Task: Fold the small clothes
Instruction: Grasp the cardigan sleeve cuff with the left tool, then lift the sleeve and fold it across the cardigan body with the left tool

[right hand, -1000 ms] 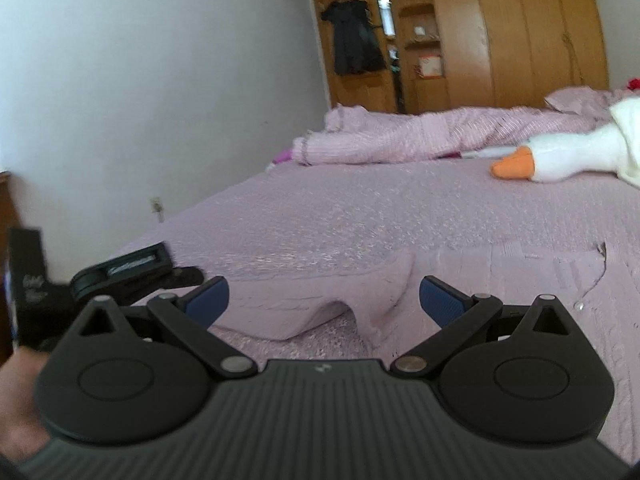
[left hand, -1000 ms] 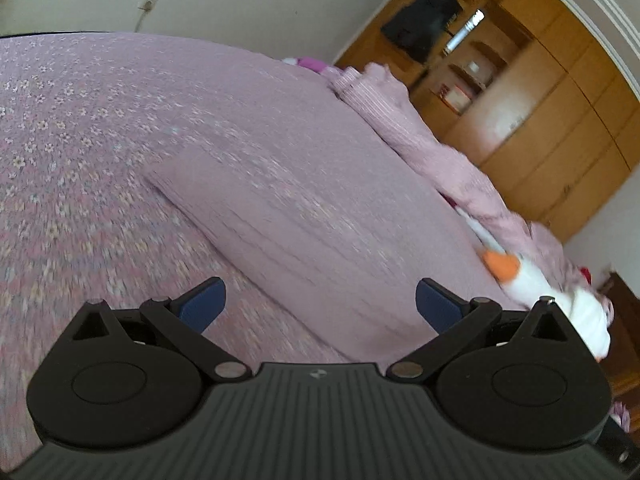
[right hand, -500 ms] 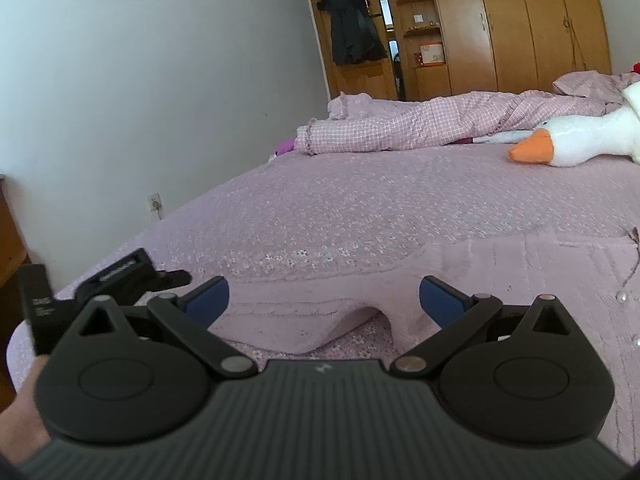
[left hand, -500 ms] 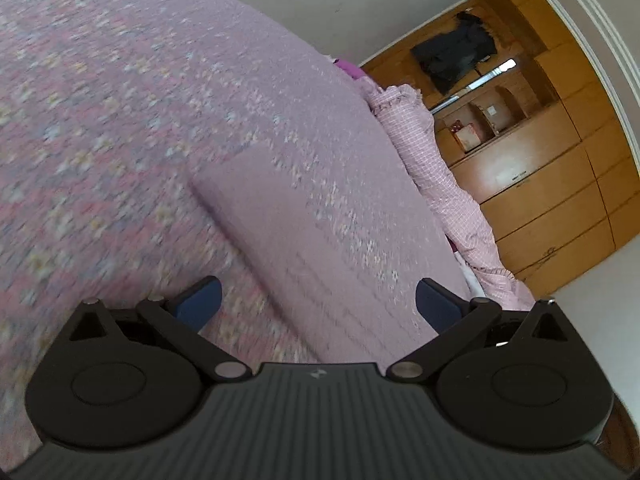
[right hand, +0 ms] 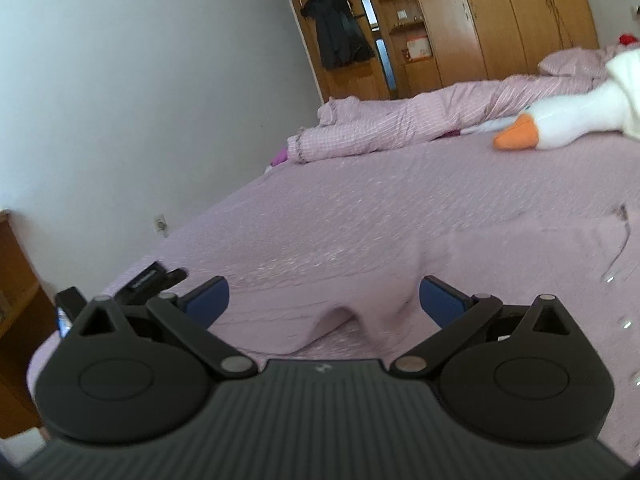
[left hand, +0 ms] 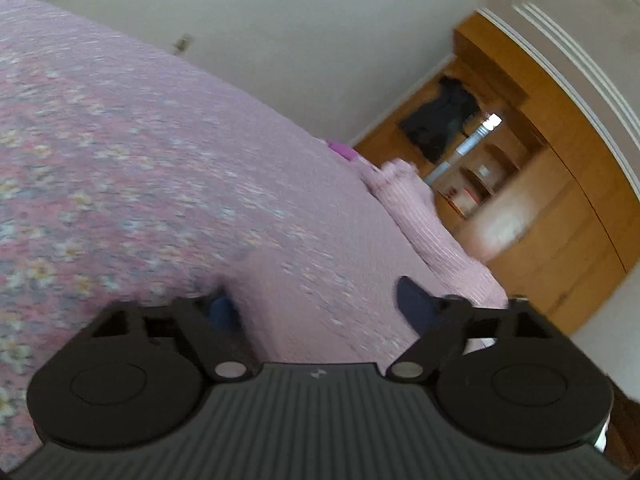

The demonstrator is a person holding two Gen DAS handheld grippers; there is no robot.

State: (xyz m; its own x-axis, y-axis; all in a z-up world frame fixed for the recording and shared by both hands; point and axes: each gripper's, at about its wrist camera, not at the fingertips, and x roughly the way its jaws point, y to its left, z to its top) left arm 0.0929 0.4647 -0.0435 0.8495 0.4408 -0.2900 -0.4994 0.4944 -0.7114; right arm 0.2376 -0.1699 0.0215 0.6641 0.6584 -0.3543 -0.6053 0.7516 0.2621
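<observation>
A small lilac knitted cardigan [right hand: 500,256] with buttons lies flat on the purple bedspread [right hand: 360,208]. Its sleeve [right hand: 280,312] runs left across the right wrist view. My right gripper [right hand: 324,298] is open, low over the spot where the sleeve meets the body. In the blurred left wrist view the sleeve end [left hand: 304,304] lies between the fingers of my open left gripper [left hand: 320,310]; the left finger is partly hidden behind the sleeve's edge. The left gripper [right hand: 152,280] also shows at the left in the right wrist view, at the sleeve's tip.
A white plush goose [right hand: 560,120] and a rolled pink quilt [right hand: 400,128] lie at the far side of the bed. A wooden wardrobe [right hand: 480,20] with a hanging black garment stands behind. The bed's edge and a wooden cabinet [right hand: 16,300] are at the left.
My left gripper has moved in along the sleeve, so the sleeve end now sits between its fingers, which stand slightly closer together. The right gripper has tilted and stays over the armpit area.
</observation>
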